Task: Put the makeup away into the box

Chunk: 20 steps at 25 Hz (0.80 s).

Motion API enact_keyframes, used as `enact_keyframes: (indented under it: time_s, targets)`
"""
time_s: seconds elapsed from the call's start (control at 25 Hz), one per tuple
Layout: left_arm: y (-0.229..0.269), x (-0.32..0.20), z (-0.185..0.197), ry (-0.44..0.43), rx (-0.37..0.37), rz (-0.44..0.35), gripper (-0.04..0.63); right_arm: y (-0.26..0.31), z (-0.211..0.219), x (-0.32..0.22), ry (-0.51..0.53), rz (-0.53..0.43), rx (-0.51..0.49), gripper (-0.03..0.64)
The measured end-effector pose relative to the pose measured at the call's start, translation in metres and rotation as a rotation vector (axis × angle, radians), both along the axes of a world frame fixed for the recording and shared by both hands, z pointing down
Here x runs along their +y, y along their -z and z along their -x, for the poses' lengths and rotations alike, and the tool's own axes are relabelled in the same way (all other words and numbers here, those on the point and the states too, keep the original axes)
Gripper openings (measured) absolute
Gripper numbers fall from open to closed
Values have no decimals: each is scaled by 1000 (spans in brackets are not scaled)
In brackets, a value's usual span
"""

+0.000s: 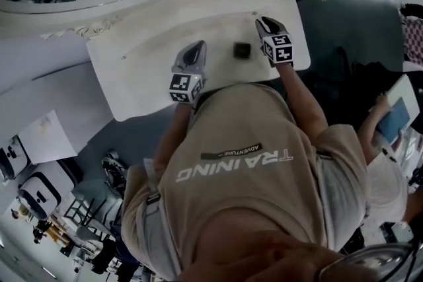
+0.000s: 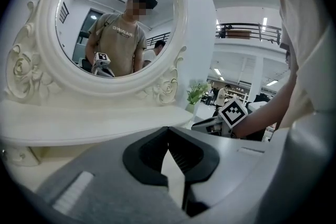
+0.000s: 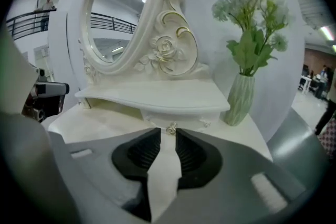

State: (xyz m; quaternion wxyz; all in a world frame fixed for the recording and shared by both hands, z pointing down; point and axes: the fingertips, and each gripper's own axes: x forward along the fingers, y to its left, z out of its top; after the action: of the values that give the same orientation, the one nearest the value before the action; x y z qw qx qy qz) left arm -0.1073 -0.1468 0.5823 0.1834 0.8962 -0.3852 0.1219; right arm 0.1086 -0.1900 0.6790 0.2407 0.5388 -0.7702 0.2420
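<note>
Makeup case (image 1: pixel 242 49), a small dark square thing, lies flat on the white desk (image 1: pixel 145 43), close to the front edge and toward the right end. It is too small in the head view to tell whether it is a compact or a lidded box. It lies between the two grippers and touches neither.

At the left, the left gripper (image 1: pixel 199 45) reaches in over the front edge about midway along the desk, with its marker cube (image 1: pixel 186 87) right at that edge. In the left gripper view the jaws meet at the tips with nothing between them, and only a sliver of pale desk top shows behind the tips. The gripper points toward the rear edge, where an oval mirror (image 2: pixel 113 18) in a carved white frame rises above a narrow shelf (image 2: pixel 94 126). The glass reflects the person holding a gripper.

To the right of the case, the right gripper (image 1: pixel 263 21) hangs over the right end of the desk, tilted down. Its jaws stand a little apart and empty. Bare desk top shows in the gap, and a small drawer knob (image 3: pixel 171 128) under the shelf sits just beyond the tips.

Farthest right, a ribbed pale green vase (image 3: pixel 242 97) of white and green flowers stands at the rear right corner, beside the mirror frame.
</note>
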Motion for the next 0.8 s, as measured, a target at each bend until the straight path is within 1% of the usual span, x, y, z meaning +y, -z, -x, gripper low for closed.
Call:
enact_keyframes:
  time_s: [0.12,0.24,0.36,0.52,0.64,0.8]
  targets:
    - [-2,-3,-5,-7,-32,2,6,-17,0,-13,-16,16,-12,98]
    - [-4,0,-8,25,-28,19,6,-27,-2,-22,-20,33,-15,107]
    - [-4,2,-8,29,-34,24,6,-32,2,-31,-24,48,-17,117]
    - [-2,-2,2,45,-41,17,6,-34,7,-38,-47,55,-22,117]
    - [-2,-7,10,64,-35,4,6,-35,5,-41,-70,63,-28,103]
    - [-3,-10,22,82,-34,-2,6,-36,9,-41,-76,79,-29,103]
